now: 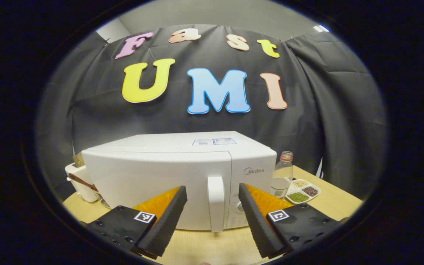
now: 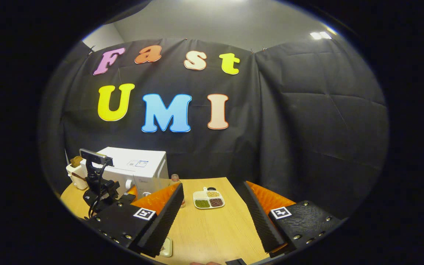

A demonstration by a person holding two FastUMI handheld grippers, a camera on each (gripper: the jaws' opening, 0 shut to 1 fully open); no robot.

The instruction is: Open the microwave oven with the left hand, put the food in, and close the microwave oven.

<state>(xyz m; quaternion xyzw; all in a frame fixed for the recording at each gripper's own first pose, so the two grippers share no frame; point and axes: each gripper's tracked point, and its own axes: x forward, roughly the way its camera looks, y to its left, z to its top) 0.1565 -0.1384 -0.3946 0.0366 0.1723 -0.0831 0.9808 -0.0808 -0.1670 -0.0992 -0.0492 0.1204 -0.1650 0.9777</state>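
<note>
In the left gripper view, the left gripper (image 1: pixel 212 217) is spread wide and holds nothing. Its two fingers (image 1: pixel 168 217) stand on either side of the handle (image 1: pixel 216 203), apart from it; whether the tips have come level with the handle cannot be told. The microwave (image 1: pixel 160 176) sits on the wooden table (image 1: pixel 337 200) with its door shut, and the handle runs upright along the door's right edge, beside the control panel (image 1: pixel 250 184). Right of the microwave stands a clear bottle (image 1: pixel 283 173) with a reddish cap. Just in front of the bottle lies a small divided dish (image 1: pixel 302 191) with green, dark and pale grains in its compartments. At the microwave's left a white holder (image 1: pixel 77 182) stands with a brown utensil sticking out of it.

In the right gripper view, the right gripper (image 2: pixel 214 213) is also spread and empty, hanging over bare table (image 2: pixel 215 228) well to the right of the microwave (image 2: pixel 138 167). The left gripper (image 2: pixel 99 186) shows farther off with its camera on top, in front of the microwave's door. The divided dish (image 2: pixel 208 199) lies between the right gripper's fingers (image 2: pixel 168 217) in the picture, farther back on the table. The bottle (image 2: pixel 175 179) peeks up beside the microwave. A small pale object (image 2: pixel 166 247) lies on the table near the bottom edge, partly hidden by the left finger; what it is cannot be told.
</note>
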